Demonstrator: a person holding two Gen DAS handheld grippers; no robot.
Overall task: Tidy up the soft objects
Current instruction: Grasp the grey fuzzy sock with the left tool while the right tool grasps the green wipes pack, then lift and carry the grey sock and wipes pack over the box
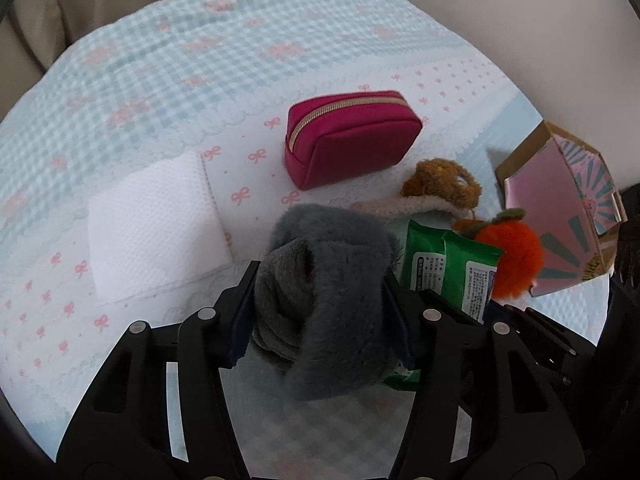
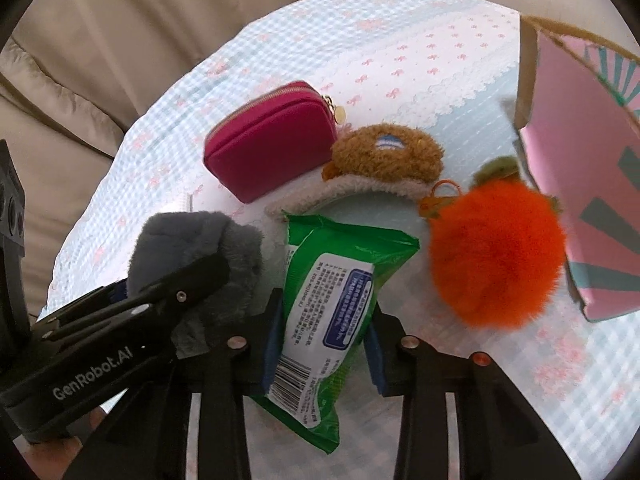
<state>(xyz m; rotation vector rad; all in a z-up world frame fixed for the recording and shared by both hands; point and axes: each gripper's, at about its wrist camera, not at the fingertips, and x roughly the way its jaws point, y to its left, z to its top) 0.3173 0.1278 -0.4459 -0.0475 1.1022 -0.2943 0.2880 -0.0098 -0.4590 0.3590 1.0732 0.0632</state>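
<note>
My left gripper [image 1: 320, 292] is shut on a grey furry plush [image 1: 332, 280], held just above the bedspread; it also shows in the right wrist view [image 2: 196, 248] at the left. My right gripper [image 2: 324, 320] is shut on a green wet-wipes pack [image 2: 332, 300], seen in the left wrist view [image 1: 452, 264] beside the plush. An orange fuzzy ball [image 2: 496, 256] lies right of the pack, also in the left wrist view [image 1: 516, 260]. A brown teddy plush [image 2: 388, 156] lies behind the pack.
A magenta zip pouch [image 1: 352, 140] sits further back, also in the right wrist view [image 2: 268, 140]. A white folded cloth [image 1: 156, 228] lies at left. An open pink patterned box [image 2: 584, 184] stands at right. The checked bedspread [image 1: 140, 60] ends at beige cushions [image 2: 100, 40].
</note>
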